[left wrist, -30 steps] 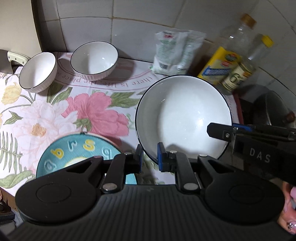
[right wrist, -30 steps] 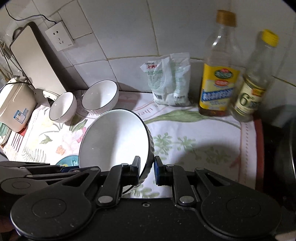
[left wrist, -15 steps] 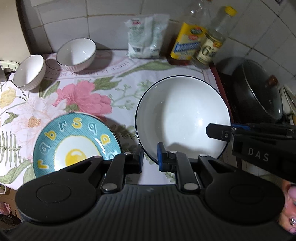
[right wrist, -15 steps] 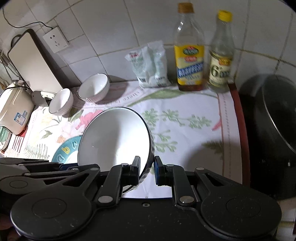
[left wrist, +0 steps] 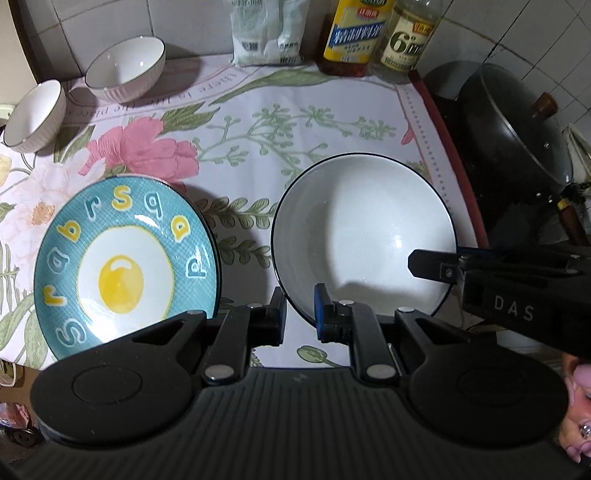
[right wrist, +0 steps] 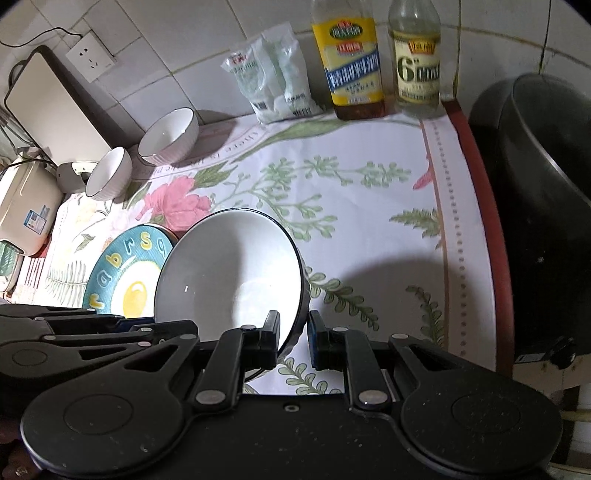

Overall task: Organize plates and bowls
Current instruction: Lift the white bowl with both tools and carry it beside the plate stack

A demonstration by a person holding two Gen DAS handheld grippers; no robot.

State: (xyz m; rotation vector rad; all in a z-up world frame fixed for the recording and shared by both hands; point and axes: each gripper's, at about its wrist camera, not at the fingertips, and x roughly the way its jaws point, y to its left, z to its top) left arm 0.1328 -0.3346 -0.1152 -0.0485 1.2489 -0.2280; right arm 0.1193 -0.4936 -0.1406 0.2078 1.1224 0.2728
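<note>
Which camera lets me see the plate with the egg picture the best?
The left wrist view. There the egg plate shows almost whole, with its yolk and letters, only its lower edge behind the gripper. In the right wrist view the plate is smaller and partly hidden behind the big white bowl.

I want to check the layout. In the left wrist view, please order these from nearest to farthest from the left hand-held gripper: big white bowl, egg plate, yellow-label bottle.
1. Big white bowl: its rim is clamped in the left hand-held gripper.
2. Egg plate: to the left, on the cloth.
3. Yellow-label bottle: at the back, by the tiled wall.
</note>
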